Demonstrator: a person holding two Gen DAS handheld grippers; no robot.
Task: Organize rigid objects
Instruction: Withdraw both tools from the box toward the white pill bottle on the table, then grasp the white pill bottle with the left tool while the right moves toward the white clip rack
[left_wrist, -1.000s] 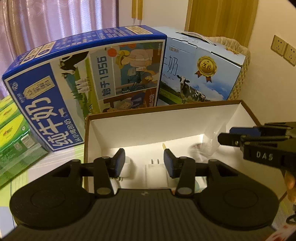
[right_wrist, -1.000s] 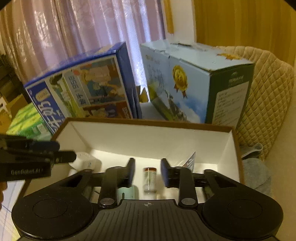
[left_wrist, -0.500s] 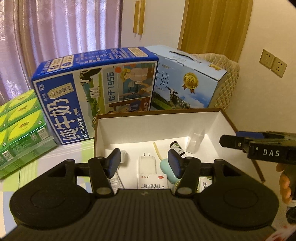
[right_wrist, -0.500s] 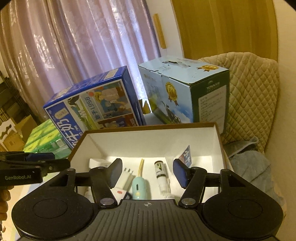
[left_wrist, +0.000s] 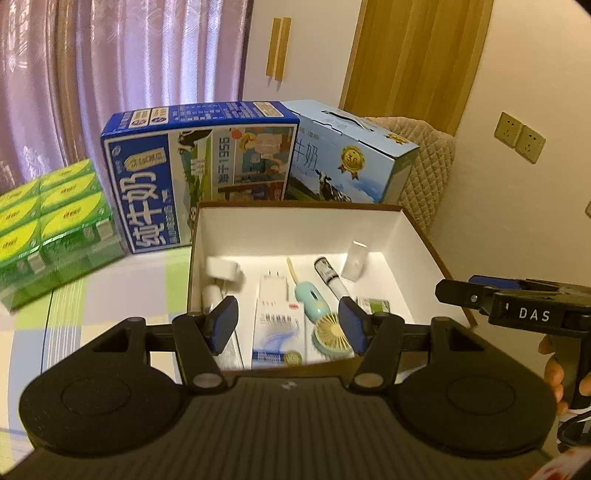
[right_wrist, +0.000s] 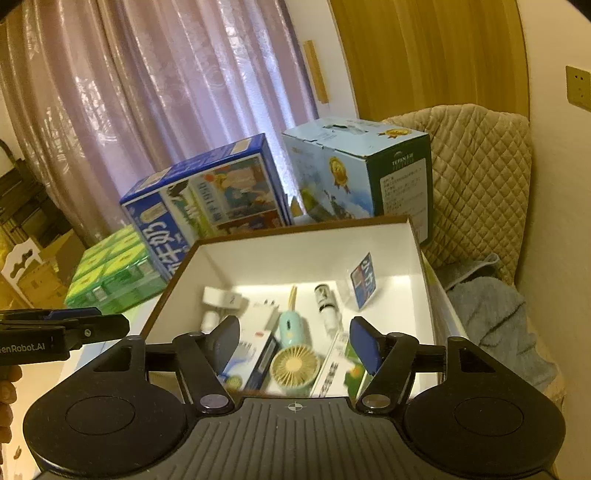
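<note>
A brown-rimmed white box (left_wrist: 295, 229) (right_wrist: 306, 251) holds small items: a white charger (left_wrist: 274, 284), a mint hand fan (left_wrist: 327, 330) (right_wrist: 293, 363), a small bottle (left_wrist: 328, 275) (right_wrist: 325, 302), a medicine carton (left_wrist: 279, 332), a white adapter (left_wrist: 223, 271) (right_wrist: 221, 299) and a blue card (right_wrist: 364, 278). My left gripper (left_wrist: 288, 326) is open and empty above the box's near edge. My right gripper (right_wrist: 295, 341) is open and empty above the box, and it shows at the right in the left wrist view (left_wrist: 517, 302).
A dark blue milk carton (left_wrist: 192, 173) (right_wrist: 207, 199) and a light blue milk carton (left_wrist: 347, 158) (right_wrist: 362, 166) stand behind the box. Green drink packs (left_wrist: 51, 218) (right_wrist: 110, 273) lie left. A quilted chair (right_wrist: 480, 177) and grey cloth (right_wrist: 491, 314) are right.
Both grippers have pulled back and risen from inside the box, so more of its contents show. Both sets of jaws have opened wider.
</note>
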